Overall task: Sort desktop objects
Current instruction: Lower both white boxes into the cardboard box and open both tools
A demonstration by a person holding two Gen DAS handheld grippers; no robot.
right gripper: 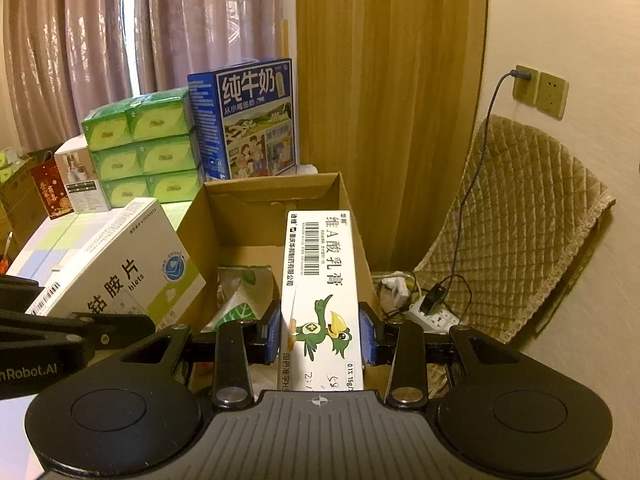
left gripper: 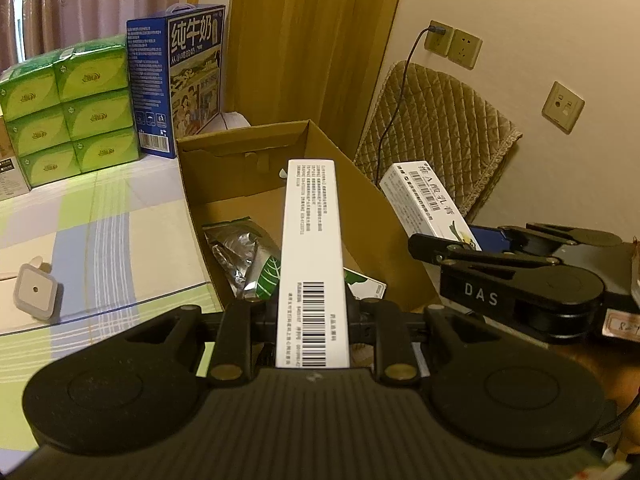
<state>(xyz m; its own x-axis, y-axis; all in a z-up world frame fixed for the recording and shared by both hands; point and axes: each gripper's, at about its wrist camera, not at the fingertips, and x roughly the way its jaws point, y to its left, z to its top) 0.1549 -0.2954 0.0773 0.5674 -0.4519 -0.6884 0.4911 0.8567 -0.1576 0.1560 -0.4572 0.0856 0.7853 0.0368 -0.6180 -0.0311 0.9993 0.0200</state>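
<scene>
Left gripper (left gripper: 312,312) is clamped on a white tablet box (left gripper: 310,256), held edge-up at frame center over the open cardboard box (left gripper: 360,200). Right gripper (right gripper: 320,336) is clamped on a white ointment box with a green bird (right gripper: 320,300), also center frame above the same carton. Foil pouch (left gripper: 240,256) lies inside, lower left.
</scene>
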